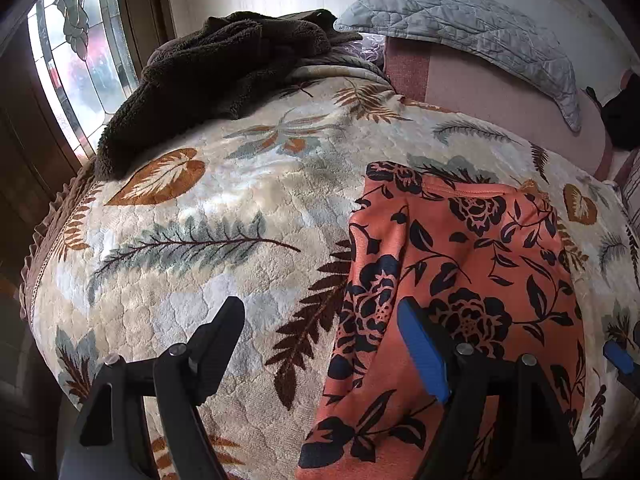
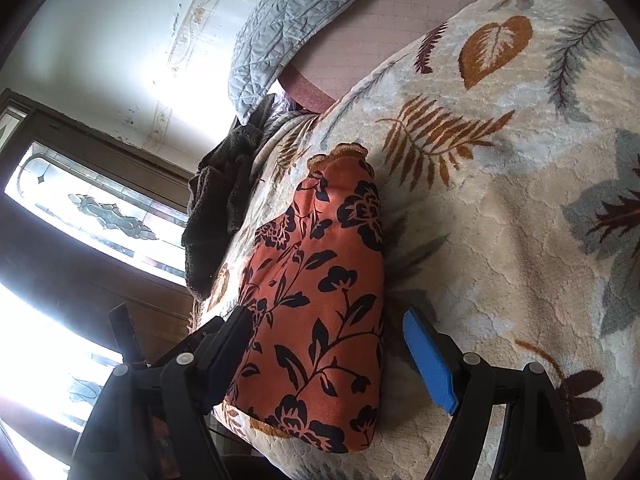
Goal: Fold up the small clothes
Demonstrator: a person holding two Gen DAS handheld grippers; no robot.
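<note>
Orange floral garment (image 1: pixel 460 280) lying folded on the leaf-print blanket (image 1: pixel 224 248).

Blanket covers the bed, with a dark brown fleece (image 1: pixel 224 76) heaped at its far end beside a grey quilted pillow (image 1: pixel 472 28). Left gripper (image 1: pixel 320 320) hovers over the garment's left edge, fingers spread, holding nothing. Right gripper (image 2: pixel 328 332) straddles the garment's near end, fingers spread wide, gripping nothing.

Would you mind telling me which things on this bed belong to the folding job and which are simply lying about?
For the job:
- orange floral garment, lying on the leaf-print blanket
- left gripper, open
- right gripper, open

Lying about:
- dark brown fleece, heaped near the window
- grey quilted pillow at the headboard
</note>
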